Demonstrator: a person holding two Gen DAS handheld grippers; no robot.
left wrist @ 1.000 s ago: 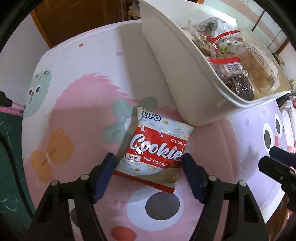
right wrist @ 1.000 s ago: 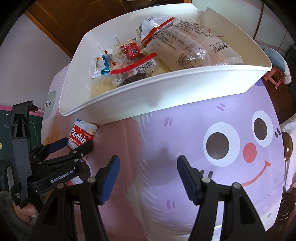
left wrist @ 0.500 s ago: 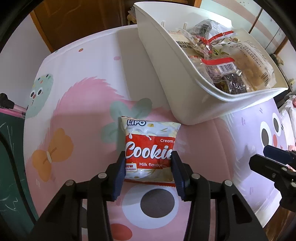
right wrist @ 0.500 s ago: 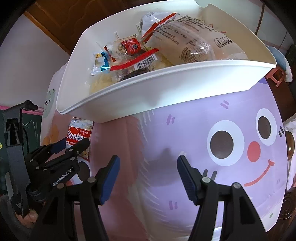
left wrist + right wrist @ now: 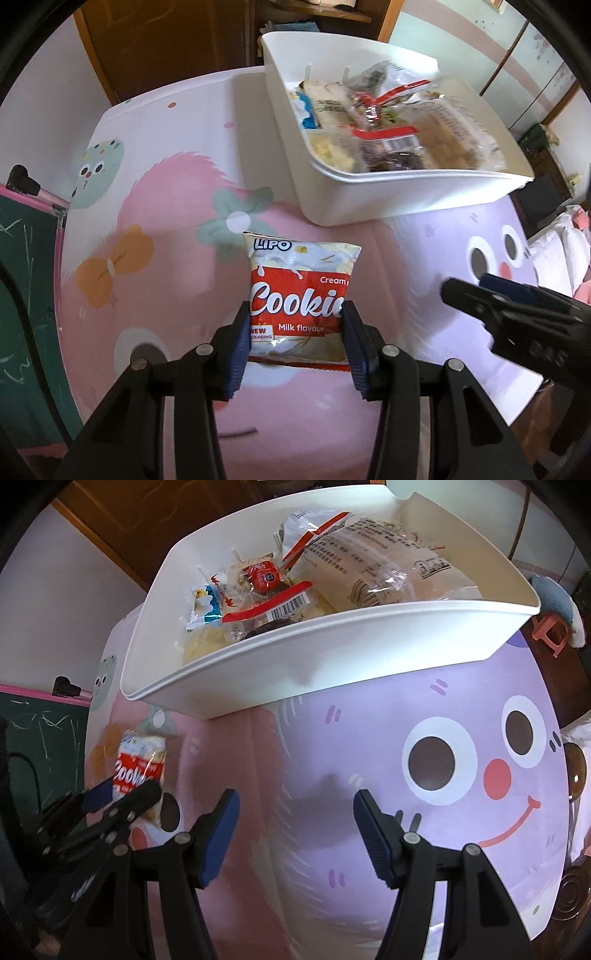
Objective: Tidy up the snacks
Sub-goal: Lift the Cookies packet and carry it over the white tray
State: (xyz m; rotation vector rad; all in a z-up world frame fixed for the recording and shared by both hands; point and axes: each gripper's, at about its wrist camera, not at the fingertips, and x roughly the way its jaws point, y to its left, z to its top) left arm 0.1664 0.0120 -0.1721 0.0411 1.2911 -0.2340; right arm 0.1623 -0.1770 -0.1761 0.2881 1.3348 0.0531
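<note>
A red and white cookie packet (image 5: 300,295) hangs above the cartoon-print table cover, pinched at its lower half by my left gripper (image 5: 297,332), whose blue pads press on both its sides. From the right wrist view the same cookie packet (image 5: 138,764) shows at the left, lifted in the left gripper (image 5: 118,797). A white bin (image 5: 373,201) full of wrapped snacks stands behind it; in the right wrist view the white bin (image 5: 332,653) fills the upper half. My right gripper (image 5: 295,830) hovers open over the purple face print, nothing between its fingers.
The table cover (image 5: 155,206) is pink at the left and purple at the right. A green chalkboard (image 5: 22,280) with a pink frame stands beyond the table's left edge. A wooden door (image 5: 166,37) is behind the table. A pink clip (image 5: 550,633) lies past the bin's right end.
My left gripper closed on the cookie packet and raised it off the table cover, so the bin now looks farther off. The right gripper kept still.
</note>
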